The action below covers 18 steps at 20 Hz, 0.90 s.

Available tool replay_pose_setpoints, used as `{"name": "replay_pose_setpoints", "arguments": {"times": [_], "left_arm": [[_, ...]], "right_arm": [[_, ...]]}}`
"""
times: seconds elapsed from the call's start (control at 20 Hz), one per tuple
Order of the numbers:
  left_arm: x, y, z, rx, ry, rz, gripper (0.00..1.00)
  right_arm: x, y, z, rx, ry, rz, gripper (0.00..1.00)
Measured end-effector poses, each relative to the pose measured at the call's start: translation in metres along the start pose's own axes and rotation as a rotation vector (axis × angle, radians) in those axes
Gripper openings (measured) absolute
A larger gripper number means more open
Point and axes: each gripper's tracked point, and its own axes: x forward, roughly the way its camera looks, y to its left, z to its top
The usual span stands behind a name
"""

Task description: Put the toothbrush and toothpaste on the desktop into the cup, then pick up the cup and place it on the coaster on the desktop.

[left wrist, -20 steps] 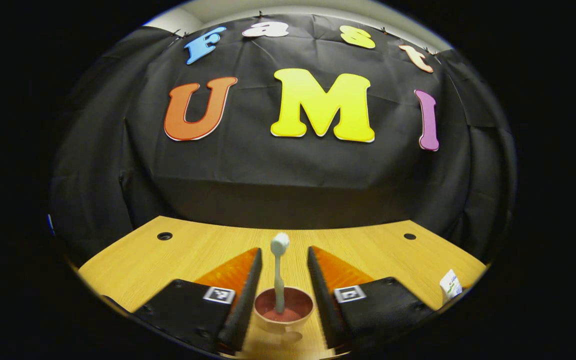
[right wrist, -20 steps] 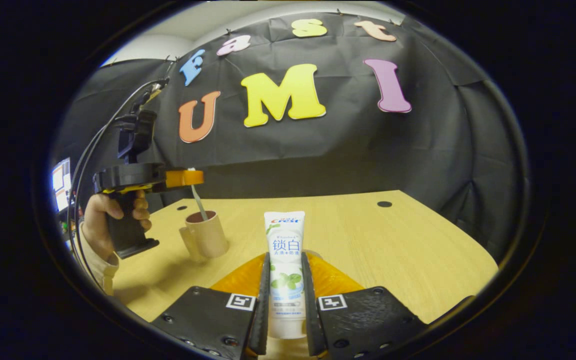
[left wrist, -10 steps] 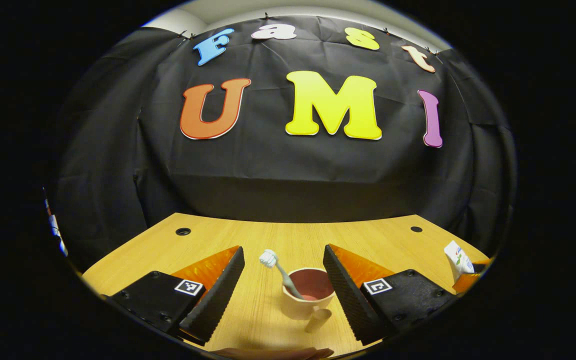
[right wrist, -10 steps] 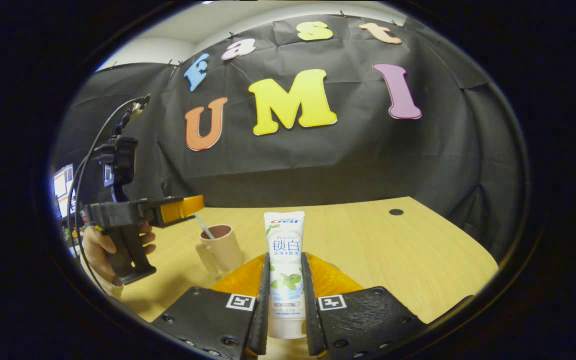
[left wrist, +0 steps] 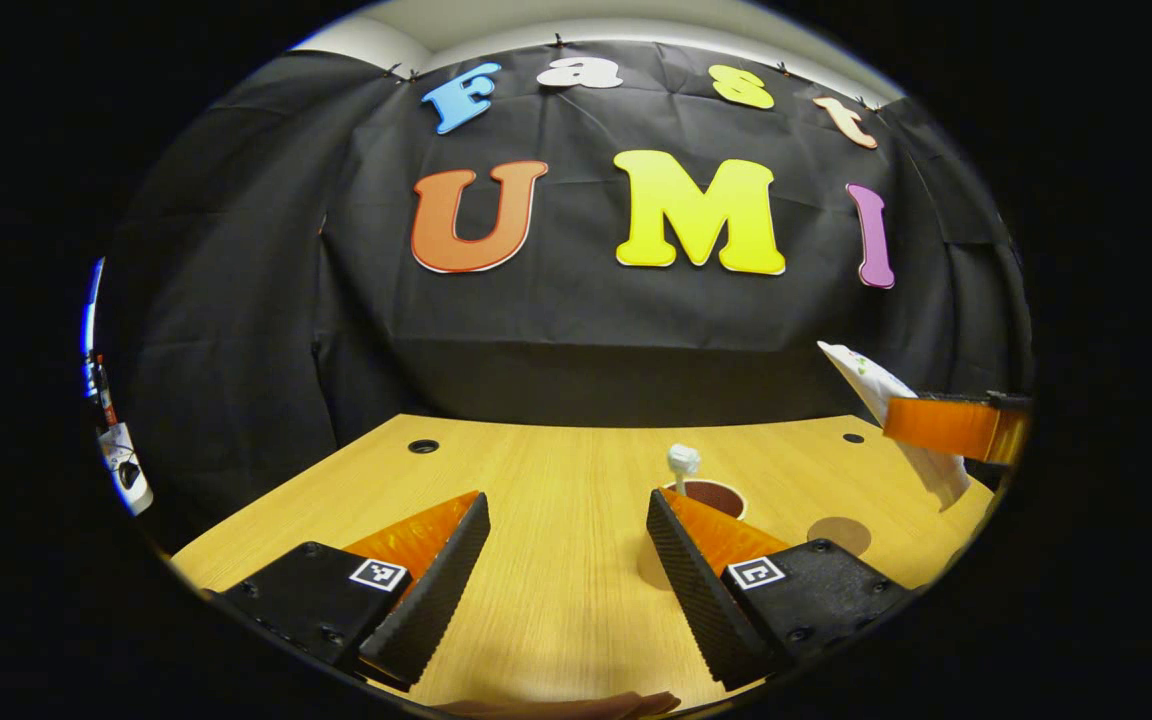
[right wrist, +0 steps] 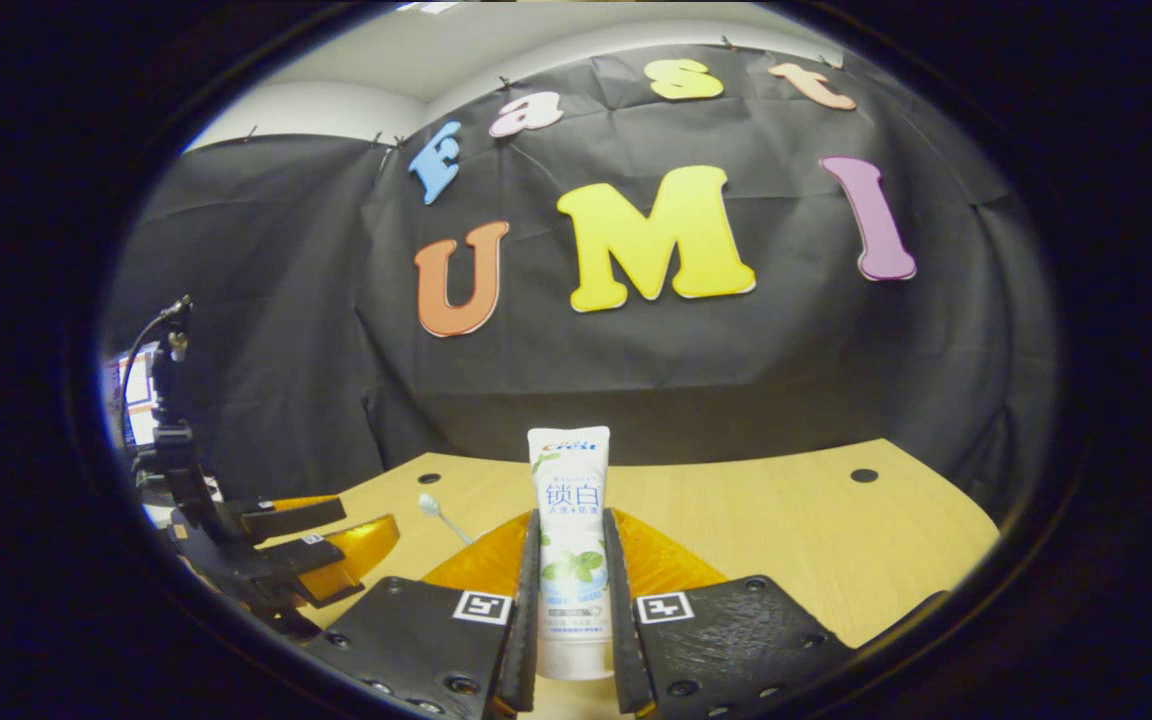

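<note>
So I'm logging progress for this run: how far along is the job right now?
Done: the white-headed toothbrush stands in the beige cup with a dark red inside, and the left gripper is open. In hand: the right gripper clamps the white toothpaste tube. Left: tube into cup, then cup onto the round brown coaster.

a black cloth wall [left wrist: 576, 320] hangs behind a light wooden desk [left wrist: 556, 560] with cable holes.

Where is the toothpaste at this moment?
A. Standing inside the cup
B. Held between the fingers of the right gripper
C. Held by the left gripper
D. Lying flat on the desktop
B: in the right gripper view, the toothpaste stands upright, clamped between both fingers of the right gripper.
</note>
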Motion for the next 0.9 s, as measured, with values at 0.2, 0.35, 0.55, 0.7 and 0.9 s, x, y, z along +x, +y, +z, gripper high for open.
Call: {"name": "replay_pose_setpoints", "arguments": {"times": [0.2,0.35,0.55,0.7,0.9], "left_arm": [[-0.011,0.018,-0.012,-0.01,0.003,0.024,1.0],[-0.013,0.026,-0.014,-0.016,0.003,0.032,1.0],[-0.015,0.021,-0.014,-0.044,0.002,-0.009,1.0],[-0.014,0.02,-0.014,-0.053,0.002,-0.022,1.0],[-0.012,0.017,-0.012,-0.046,-0.003,-0.038,1.0]], "right_arm": [[0.03,0.026,0.001,0.002,0.012,0.02,0.3],[0.05,0.04,0.008,0.003,0.006,0.029,0.31],[0.072,0.047,0.017,-0.031,-0.011,0.01,0.32],[0.082,0.051,0.011,-0.023,0.006,0.013,0.32],[0.091,0.048,-0.003,-0.025,0.045,0.012,0.32]]}}
